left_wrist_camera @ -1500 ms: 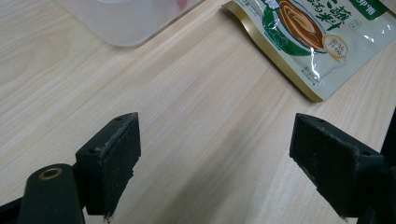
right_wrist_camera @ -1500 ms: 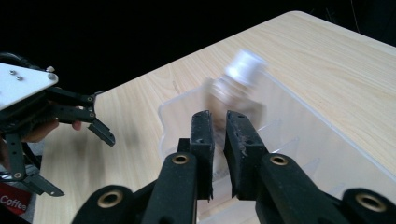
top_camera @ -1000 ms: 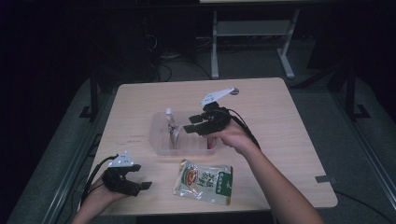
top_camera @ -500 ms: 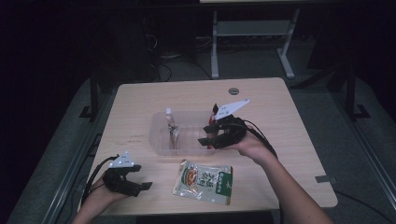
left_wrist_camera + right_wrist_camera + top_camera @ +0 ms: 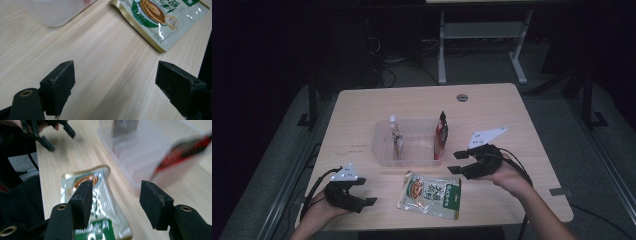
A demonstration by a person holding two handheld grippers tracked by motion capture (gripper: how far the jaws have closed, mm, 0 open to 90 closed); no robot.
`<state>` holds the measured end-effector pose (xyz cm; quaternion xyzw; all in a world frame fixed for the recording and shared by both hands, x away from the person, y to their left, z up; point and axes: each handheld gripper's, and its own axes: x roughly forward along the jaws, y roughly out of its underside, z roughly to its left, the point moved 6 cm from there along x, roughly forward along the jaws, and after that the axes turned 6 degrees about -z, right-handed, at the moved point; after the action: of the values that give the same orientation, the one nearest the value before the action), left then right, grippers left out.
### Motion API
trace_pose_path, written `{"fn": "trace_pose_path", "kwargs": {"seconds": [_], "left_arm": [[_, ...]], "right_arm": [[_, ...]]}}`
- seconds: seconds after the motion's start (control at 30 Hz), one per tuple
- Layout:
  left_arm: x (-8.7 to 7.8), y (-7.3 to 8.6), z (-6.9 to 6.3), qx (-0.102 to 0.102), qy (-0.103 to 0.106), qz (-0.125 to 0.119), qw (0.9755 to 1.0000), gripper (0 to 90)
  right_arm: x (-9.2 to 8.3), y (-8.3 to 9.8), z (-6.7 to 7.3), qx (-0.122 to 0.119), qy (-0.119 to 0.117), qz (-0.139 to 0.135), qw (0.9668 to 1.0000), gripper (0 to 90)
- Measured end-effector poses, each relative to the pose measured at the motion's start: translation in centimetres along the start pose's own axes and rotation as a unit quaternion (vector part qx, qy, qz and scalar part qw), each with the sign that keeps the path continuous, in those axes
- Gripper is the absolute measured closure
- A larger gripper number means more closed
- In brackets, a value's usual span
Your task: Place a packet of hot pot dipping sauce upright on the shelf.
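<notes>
Now green pouch (image 5: 429, 194) flat on table, just beside right tongs (image 5: 460, 163), untouched.

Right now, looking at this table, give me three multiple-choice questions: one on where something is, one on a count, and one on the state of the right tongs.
1. Where does the green food pouch lie?
A. inside the bin
B. on the table, on the person's side of the clear plastic bin
C. on the floor

2. How many packets stand in the bin?
A. two
B. four
C. none

3. The right tongs are:
A. clamped on the red packet
B. holding the bin
C. open and empty

Answers:
1 B, it lies flat on the wood outside the bin.
2 A, a pale sachet and a red packet.
3 C, nothing sits between its jaws.
</notes>
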<state>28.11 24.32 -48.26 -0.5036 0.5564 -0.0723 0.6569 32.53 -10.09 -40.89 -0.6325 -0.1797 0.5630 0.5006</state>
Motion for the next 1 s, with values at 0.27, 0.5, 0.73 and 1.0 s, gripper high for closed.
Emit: {"fn": "trace_pose_path", "kwargs": {"seconds": [0.27, 0.5, 0.73, 1.0], "left_arm": [[0.3, -0.3, -0.9, 0.006, 0.007, -0.001, 1.0, 15.4], [0.7, -0.7, -1.4, 0.013, 0.014, -0.004, 0.9998, 15.5], [0.9, -0.8, -1.6, 0.019, 0.018, -0.004, 0.9996, 15.5], [1.0, -0.9, -1.7, 0.019, 0.02, -0.007, 0.9996, 15.5]], "right_arm": [[-1.4, 3.7, -0.2, 0.028, 0.013, 0.018, 0.9993, 49.0], [-1.4, 6.8, 0.4, 0.05, 0.011, 0.037, 0.998, 74.4], [-0.3, 8.1, 1.3, 0.044, -0.009, 0.056, 0.9974, 89.6], [2.3, 8.4, 2.0, 0.031, -0.021, 0.079, 0.9962, 89.7]]}}
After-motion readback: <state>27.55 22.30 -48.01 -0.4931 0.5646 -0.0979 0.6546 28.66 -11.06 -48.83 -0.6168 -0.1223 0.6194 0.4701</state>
